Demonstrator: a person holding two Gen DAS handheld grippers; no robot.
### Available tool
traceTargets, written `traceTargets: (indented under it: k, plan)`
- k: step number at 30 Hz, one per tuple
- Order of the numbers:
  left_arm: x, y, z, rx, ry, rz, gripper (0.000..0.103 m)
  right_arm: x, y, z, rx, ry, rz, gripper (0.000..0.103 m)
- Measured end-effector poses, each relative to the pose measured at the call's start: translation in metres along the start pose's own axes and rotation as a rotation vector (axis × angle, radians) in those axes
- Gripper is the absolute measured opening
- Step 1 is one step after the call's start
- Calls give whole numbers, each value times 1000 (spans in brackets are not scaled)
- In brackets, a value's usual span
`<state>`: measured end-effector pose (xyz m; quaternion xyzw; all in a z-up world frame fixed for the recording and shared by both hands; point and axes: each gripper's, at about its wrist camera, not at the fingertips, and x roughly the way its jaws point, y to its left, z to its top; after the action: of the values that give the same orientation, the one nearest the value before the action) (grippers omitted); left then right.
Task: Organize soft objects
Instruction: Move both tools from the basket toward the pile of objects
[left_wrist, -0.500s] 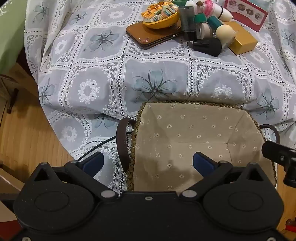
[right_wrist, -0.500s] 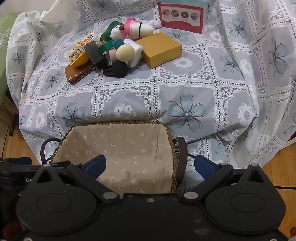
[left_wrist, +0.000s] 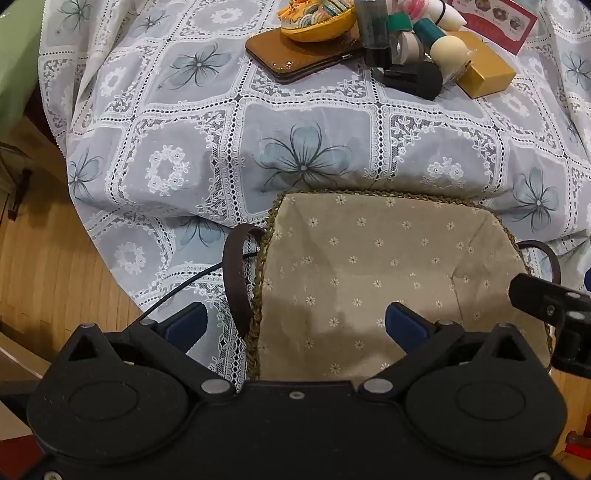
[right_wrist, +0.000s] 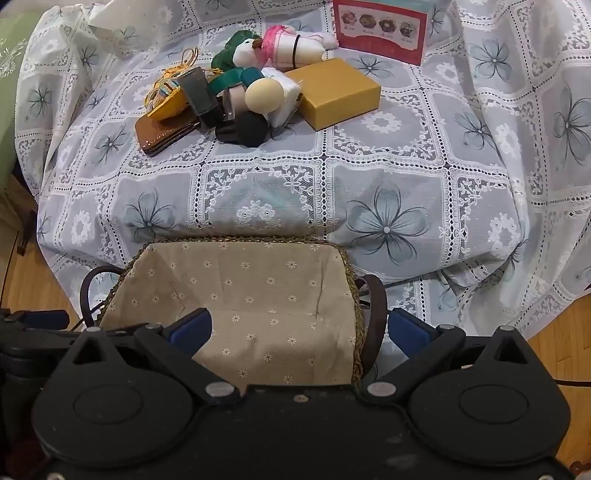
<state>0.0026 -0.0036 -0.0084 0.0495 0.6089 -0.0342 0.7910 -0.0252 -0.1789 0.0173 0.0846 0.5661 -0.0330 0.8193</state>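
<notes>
A cloth-lined woven basket with dark handles sits at the near edge of the lace-covered table; it also shows in the left wrist view. A pile of objects lies at the far side: a white and green plush toy, a pink and cream soft toy, a beige sponge ball, a black round sponge, and a yellow embroidered pouch. My left gripper is open, straddling the basket's left handle. My right gripper is open, straddling the right handle. Both hold nothing.
A brown wallet, a mustard box, a red card, a dark tube and green tape lie in the pile. The tablecloth drapes over the edges onto a wooden floor. A black cable runs by the basket.
Both grippers have moved slightly forward toward the basket and table; the pile sits a bit nearer in view. Jaws stay open.
</notes>
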Motion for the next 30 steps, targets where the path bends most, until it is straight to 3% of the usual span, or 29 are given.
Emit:
traceTargets:
  k: [17,30]
  plan:
    - [0,2,1,0,-5,-5,99,5,4,4,-10,32,-8,102]
    - [-6,2,3,-3,-56,-10,99,6,5,9,4,21,39,102]
